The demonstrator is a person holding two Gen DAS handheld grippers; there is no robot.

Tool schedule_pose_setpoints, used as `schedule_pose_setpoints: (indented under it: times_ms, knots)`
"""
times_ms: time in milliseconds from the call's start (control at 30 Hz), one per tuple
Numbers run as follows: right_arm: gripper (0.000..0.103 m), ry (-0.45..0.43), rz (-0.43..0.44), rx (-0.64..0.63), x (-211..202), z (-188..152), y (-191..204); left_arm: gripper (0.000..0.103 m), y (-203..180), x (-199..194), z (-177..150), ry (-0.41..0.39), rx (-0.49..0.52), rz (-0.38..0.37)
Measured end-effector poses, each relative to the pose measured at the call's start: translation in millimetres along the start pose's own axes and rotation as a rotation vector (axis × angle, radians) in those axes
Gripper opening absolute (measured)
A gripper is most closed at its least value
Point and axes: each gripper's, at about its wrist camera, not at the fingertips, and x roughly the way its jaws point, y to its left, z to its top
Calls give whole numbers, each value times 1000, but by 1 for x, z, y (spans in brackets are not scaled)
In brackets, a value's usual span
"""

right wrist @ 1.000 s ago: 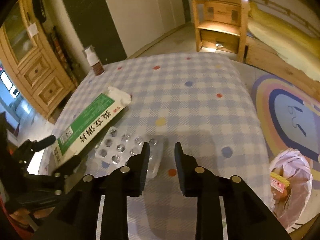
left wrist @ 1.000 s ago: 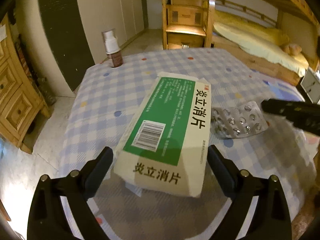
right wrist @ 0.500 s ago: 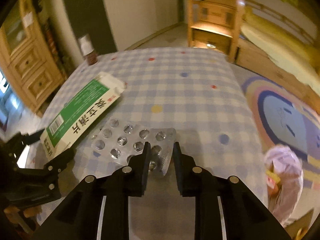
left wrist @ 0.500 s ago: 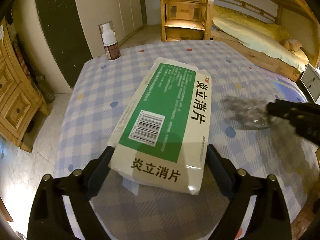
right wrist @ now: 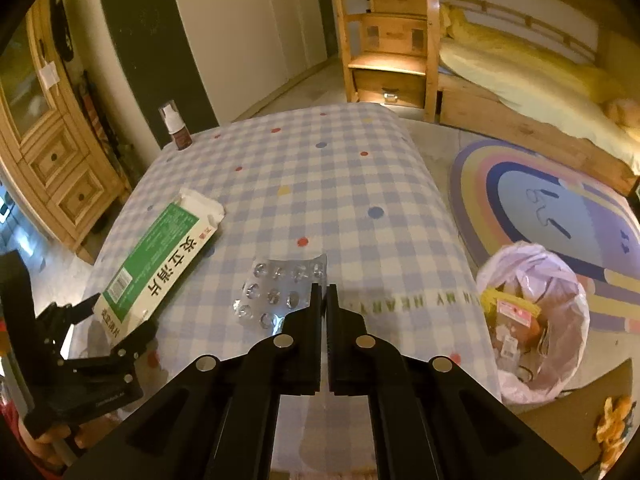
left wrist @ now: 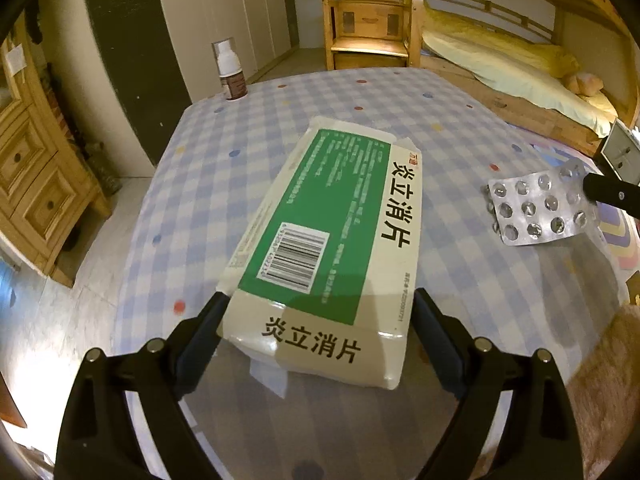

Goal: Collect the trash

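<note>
A green and white medicine box (left wrist: 336,216) lies flat on the checked tablecloth (right wrist: 320,184). My left gripper (left wrist: 320,298) is open, its fingers on either side of the box's near end; the right finger stands a little clear of it. The same box (right wrist: 160,256) and left gripper (right wrist: 120,316) show at the left of the right wrist view. My right gripper (right wrist: 324,292) is shut on the edge of a silver blister pack (right wrist: 276,296), held just above the cloth. From the left wrist view the blister pack (left wrist: 540,208) hangs from a right finger (left wrist: 612,194).
A small brown spray bottle (right wrist: 176,128) stands at the table's far left corner. On the floor right of the table sits a bin lined with a pale bag (right wrist: 536,320) holding wrappers. A rainbow rug (right wrist: 560,208), a wooden cabinet (right wrist: 60,160) and a bunk bed surround the table.
My right gripper has closed on the blister pack, lifted it off the cloth and carried it right. My left gripper has slid forward, bringing the box's near end between its fingers.
</note>
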Motion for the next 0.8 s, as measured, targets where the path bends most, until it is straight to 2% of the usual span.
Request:
schedule_pose_setpoints:
  times_ms: [67,200,400,567,733,800]
  knots:
    - [1,-3,7,19,-4,-5,-7,96,-2,-8,-6,-9,8,-8]
    - [1,-15,17,49,-6,-14,-18,96,-1,-19,-11,-48,30,-21]
    - [2,-25,29,79,-2,-24,-30,96,7,-11,-7,-31,-6,-50]
    - [2,-11,51,113,2,-27,-39,96,2,6,2,0,19,-31]
    - [2,-11,48,109,3,-27,-39,96,6,18,15,14,-11,-41]
    - [2,-9,48,104,3,-27,-38,93,7,19,16,14,-15,-50]
